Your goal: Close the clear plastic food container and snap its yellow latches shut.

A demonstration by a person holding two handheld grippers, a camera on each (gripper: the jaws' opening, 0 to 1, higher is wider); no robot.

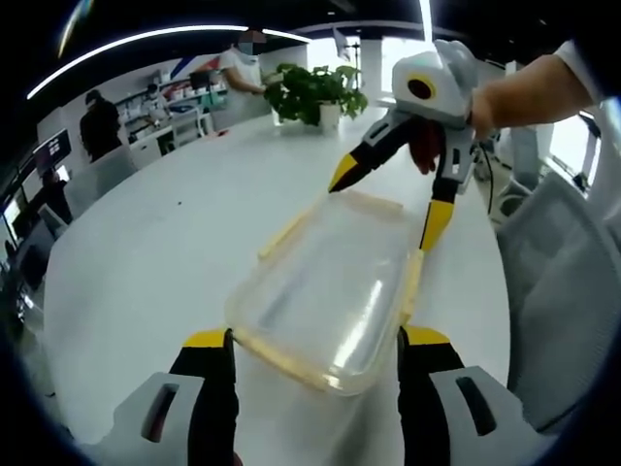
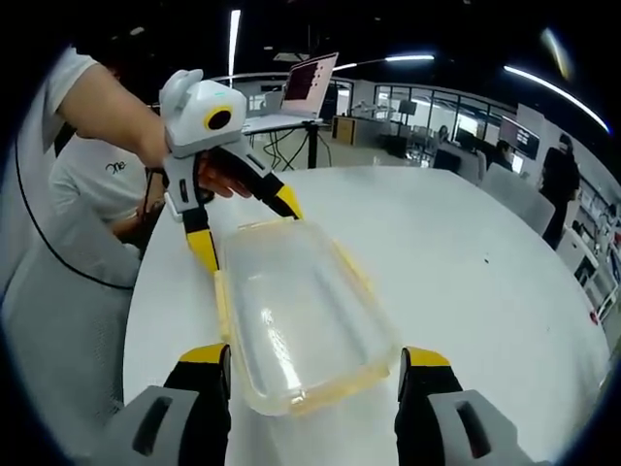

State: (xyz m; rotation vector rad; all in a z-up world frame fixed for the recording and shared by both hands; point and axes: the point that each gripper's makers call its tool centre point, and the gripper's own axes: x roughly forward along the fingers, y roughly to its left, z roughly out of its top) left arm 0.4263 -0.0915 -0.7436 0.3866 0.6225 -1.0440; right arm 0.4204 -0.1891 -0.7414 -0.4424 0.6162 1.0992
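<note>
1. Left gripper [image 1: 315, 345]: its two yellow-tipped fingers [image 1: 209, 340] stand wide apart at 6 o'clock in the left gripper view, holding nothing. The near short end of the clear plastic food container [image 1: 330, 291] sits in the gap between them, apparently untouched.

2. Right gripper [image 2: 315, 364]: likewise spread wide and empty, its fingers [image 2: 206, 355] flank the container's opposite short end in the right gripper view. Seen from across in the left gripper view, at 1 o'clock, the same tool straddles the far end with one tip over the far corner and the other along the side rim.

3. The container lies flat on the white bench [image 1: 175, 223], lid seemingly seated on top. One gripper is posted at each end, probably so both ends can be steadied and pressed together.

4. Pale yellow latches [image 1: 286, 233] run along the container's long sides and ends. Whether they are snapped down cannot be told; the side strips appear to splay outward, suggesting the snapping is not yet done.

5. Count: one container, two grippers, four fingers; the number of latches cannot be fixed with certainty.

6. Farther out: a potted plant [image 1: 315, 92] stands on the bench at 12 o'clock in the left gripper view; an open laptop [image 2: 310, 83] sits at 12 o'clock in the right gripper view.
</note>
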